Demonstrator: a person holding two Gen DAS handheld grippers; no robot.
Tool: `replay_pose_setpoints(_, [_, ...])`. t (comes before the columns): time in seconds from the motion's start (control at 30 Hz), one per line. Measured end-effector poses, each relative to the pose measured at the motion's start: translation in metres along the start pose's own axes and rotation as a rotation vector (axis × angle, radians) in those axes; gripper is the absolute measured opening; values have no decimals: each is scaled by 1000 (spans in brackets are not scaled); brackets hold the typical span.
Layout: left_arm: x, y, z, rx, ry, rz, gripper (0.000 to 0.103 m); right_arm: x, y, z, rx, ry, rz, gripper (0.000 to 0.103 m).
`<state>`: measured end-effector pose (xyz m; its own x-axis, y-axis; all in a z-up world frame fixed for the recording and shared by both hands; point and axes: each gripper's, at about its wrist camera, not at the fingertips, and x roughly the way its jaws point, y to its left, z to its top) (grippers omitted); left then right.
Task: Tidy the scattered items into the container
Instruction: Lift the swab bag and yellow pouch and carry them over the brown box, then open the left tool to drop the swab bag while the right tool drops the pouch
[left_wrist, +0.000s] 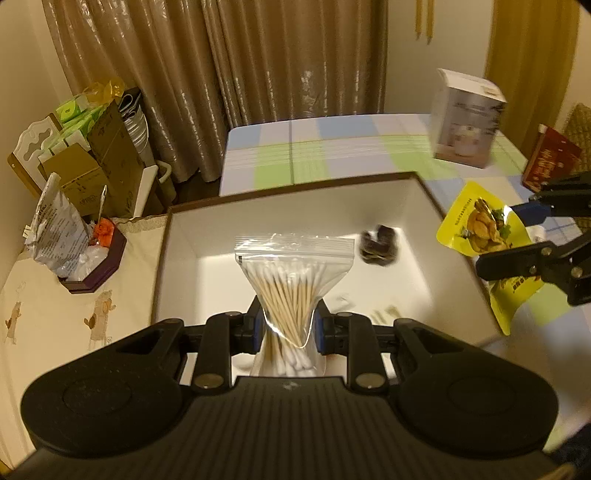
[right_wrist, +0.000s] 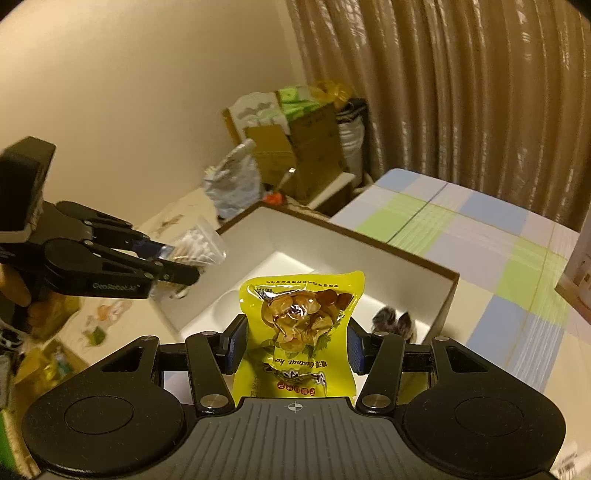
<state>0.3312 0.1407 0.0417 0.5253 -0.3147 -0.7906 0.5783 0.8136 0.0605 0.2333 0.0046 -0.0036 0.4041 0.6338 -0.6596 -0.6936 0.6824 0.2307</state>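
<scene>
My left gripper (left_wrist: 289, 325) is shut on a clear zip bag of cotton swabs (left_wrist: 293, 275) and holds it above the white box (left_wrist: 177, 266) with the brown rim. A dark small item (left_wrist: 379, 243) lies inside the box. My right gripper (right_wrist: 295, 343) is shut on a yellow chestnut snack packet (right_wrist: 301, 321) and holds it over the box's near edge (right_wrist: 448, 295). The packet also shows in the left wrist view (left_wrist: 480, 229), at the box's right side. The left gripper with the swab bag (right_wrist: 199, 247) shows at the left of the right wrist view.
A white carton (left_wrist: 467, 118) and a red packet (left_wrist: 550, 162) stand on the checked cloth (left_wrist: 332, 147) behind the box. A dark tray (left_wrist: 96, 258) with a foil bag sits at left, with cardboard boxes (left_wrist: 107, 155) behind it. Curtains hang at the back.
</scene>
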Motion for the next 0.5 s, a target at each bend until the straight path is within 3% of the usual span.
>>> replay_pose_setpoints(0.3, [80,39,25,13,105,7,21,90,-26,31,95,83,-122,55])
replay_pose_setpoints(0.5, [129,52,29,8,168,18,21,129,-37,36,154,135,-153,55])
